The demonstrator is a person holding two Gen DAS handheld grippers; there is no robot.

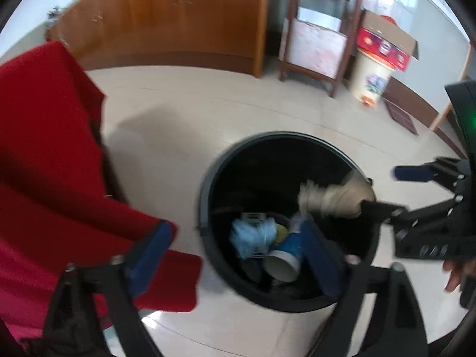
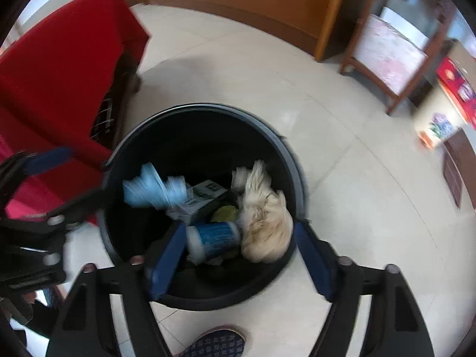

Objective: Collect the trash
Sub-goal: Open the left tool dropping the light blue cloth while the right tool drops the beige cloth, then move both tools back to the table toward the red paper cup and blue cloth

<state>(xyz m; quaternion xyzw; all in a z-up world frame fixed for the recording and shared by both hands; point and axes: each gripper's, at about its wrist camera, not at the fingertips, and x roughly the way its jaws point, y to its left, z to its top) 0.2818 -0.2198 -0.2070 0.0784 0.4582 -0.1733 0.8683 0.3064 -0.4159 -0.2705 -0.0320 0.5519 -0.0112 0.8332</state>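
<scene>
A round black bin (image 1: 205,184) (image 2: 293,160) stands on the pale tiled floor. Inside lie a crumpled light-blue wad (image 1: 253,238) (image 2: 151,190), a blue paper cup (image 1: 285,253) (image 2: 214,238), a small printed carton (image 2: 205,193) and a beige crumpled wad (image 1: 336,199) (image 2: 264,223). My left gripper (image 1: 235,255) (image 2: 64,178) hangs open over the bin's near left rim, nothing between its blue pads. My right gripper (image 2: 239,260) (image 1: 392,190) is open above the bin. The blurred beige wad sits just past its fingertips, not pinched.
A red armchair (image 1: 44,148) (image 2: 59,74) stands close on the bin's left. A wooden cabinet (image 1: 178,15), a wooden chair (image 1: 318,44) and a cream bin (image 1: 373,77) topped by a cardboard box line the far wall. A person's shoe (image 2: 214,342) shows below.
</scene>
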